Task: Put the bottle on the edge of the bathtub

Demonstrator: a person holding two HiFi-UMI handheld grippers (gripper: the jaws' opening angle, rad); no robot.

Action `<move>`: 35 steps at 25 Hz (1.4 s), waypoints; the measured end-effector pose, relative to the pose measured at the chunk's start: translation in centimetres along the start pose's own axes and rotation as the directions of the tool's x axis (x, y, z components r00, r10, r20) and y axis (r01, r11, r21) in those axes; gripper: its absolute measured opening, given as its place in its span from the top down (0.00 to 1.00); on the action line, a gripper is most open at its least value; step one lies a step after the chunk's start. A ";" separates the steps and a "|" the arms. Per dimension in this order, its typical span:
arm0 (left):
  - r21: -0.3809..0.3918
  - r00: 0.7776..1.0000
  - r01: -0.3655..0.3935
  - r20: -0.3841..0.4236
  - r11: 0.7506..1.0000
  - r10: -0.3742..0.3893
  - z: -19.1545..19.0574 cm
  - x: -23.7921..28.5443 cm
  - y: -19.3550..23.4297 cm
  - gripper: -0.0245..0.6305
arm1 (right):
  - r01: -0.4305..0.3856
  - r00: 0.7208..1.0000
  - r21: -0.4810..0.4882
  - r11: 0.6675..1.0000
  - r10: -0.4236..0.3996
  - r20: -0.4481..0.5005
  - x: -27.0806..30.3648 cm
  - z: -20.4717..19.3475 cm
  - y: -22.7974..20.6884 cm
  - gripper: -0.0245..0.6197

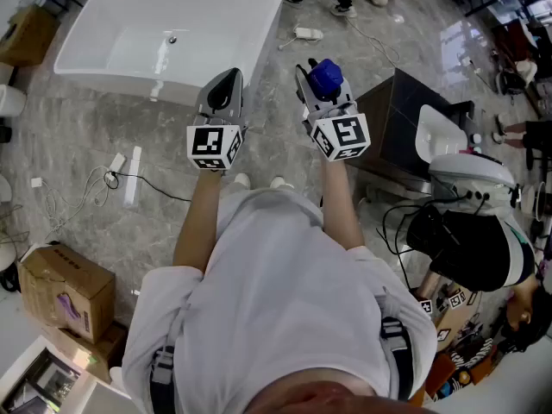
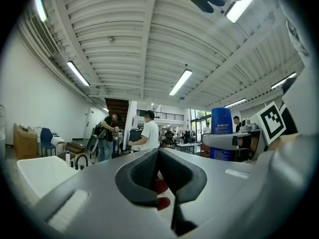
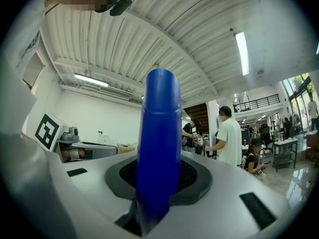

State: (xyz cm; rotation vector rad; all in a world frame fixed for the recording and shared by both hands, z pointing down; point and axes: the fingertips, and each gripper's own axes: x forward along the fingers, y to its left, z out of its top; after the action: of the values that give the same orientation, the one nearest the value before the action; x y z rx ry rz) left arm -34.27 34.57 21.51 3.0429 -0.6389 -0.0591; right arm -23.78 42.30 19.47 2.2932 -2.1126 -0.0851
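Blue bottle [image 3: 159,143] pinched in right gripper [image 1: 323,86], held short of the bathtub [image 1: 112,72]. Left gripper [image 1: 226,84] is pressed together, empty. Pickup done; carry & set-down on tub's edge not yet done.

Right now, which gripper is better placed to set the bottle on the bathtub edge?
Right. The right gripper is already shut on the blue bottle, while the left gripper is shut with nothing in it. Both are short of the bathtub.
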 end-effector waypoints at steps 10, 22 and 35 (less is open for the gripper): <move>0.022 1.000 0.004 -0.007 1.000 -0.004 0.4 0.0 -0.9 0.96 | -0.007 1.000 0.011 1.000 0.006 0.005 -1.4 0.0 -0.3 0.79; 0.065 0.996 -0.080 -0.029 0.995 0.082 -0.2 2.0 -2.5 0.96 | -0.053 0.999 0.025 0.998 0.053 -0.012 -3.6 -1.5 -5.0 0.79; 0.107 0.987 -0.143 -0.060 0.984 0.150 -2.6 9.3 -0.3 0.96 | -0.114 0.992 0.073 0.991 0.117 -0.043 1.8 -4.7 -11.1 0.79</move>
State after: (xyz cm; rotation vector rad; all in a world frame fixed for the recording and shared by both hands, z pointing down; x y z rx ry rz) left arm -25.50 31.17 23.78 3.0675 -0.8847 0.0823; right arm -12.30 41.35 23.51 2.1794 -2.2540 0.0455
